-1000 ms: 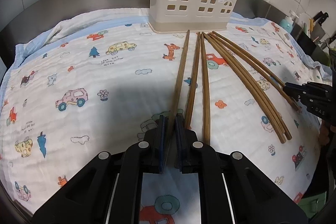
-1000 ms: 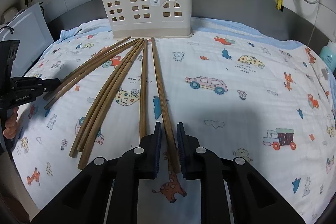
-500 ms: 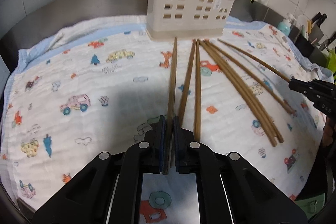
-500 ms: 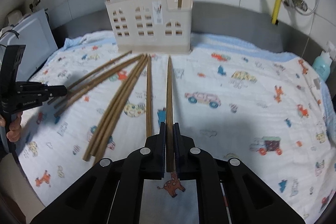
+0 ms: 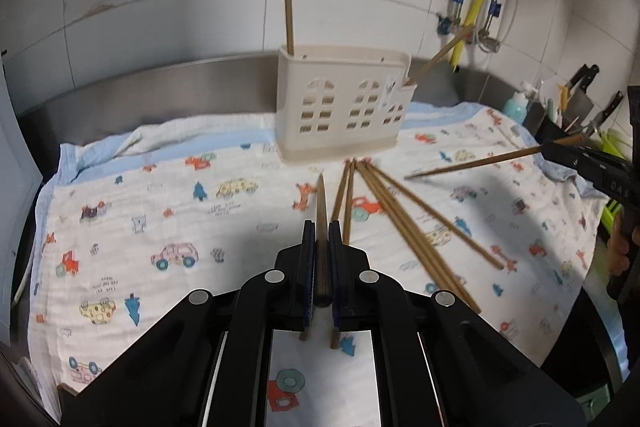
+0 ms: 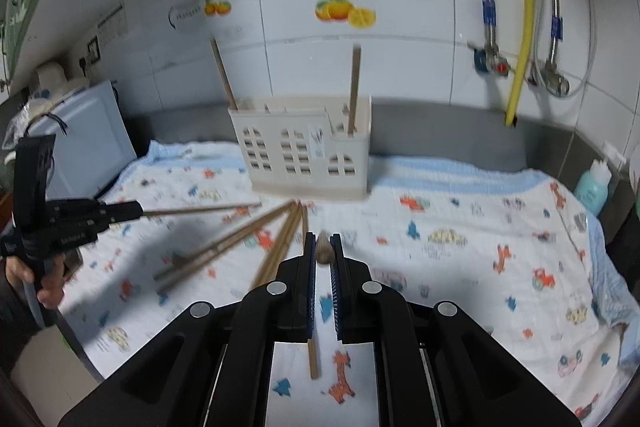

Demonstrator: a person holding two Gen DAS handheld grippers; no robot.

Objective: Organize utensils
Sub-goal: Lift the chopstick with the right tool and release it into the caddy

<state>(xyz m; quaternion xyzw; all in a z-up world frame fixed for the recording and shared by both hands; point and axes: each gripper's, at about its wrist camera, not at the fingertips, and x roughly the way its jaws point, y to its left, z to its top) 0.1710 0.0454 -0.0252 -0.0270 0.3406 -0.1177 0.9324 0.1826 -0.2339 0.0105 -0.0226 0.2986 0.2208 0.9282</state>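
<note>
While your left gripper (image 5: 322, 227) points toward the back wall, its blue pads are pressed onto a single chopstick (image 5: 321, 203), which runs forward from between the fingers, its tip aimed toward the base of the cream utensil holder (image 5: 340, 111). That chopstick is lifted clear of the printed cloth (image 5: 160, 211). In the left wrist view, five loose chopsticks (image 5: 400, 223) lie fanned on the cloth just right of your gripper, their far ends gathered near the holder's front. One chopstick stands upright at the holder's left end (image 5: 288, 7); another leans out of its right end (image 5: 440, 55). At the right edge, your right gripper (image 5: 560, 151) clamps a second chopstick (image 5: 472, 165), tilted, far tip low over the cloth.

In the right wrist view, your right gripper (image 6: 322, 247) has its pads drawn together on the chopstick (image 6: 323, 251), seen end-on as a rounded stub between the fingers. The holder (image 6: 304, 159) sits straight ahead on the cloth (image 6: 460, 247), with two sticks standing in it. The loose chopsticks (image 6: 256, 239) lie blurred to the left. Your left gripper (image 6: 136, 211) shows at the left edge, gripping its chopstick (image 6: 200, 210), which points toward the holder's base.
</note>
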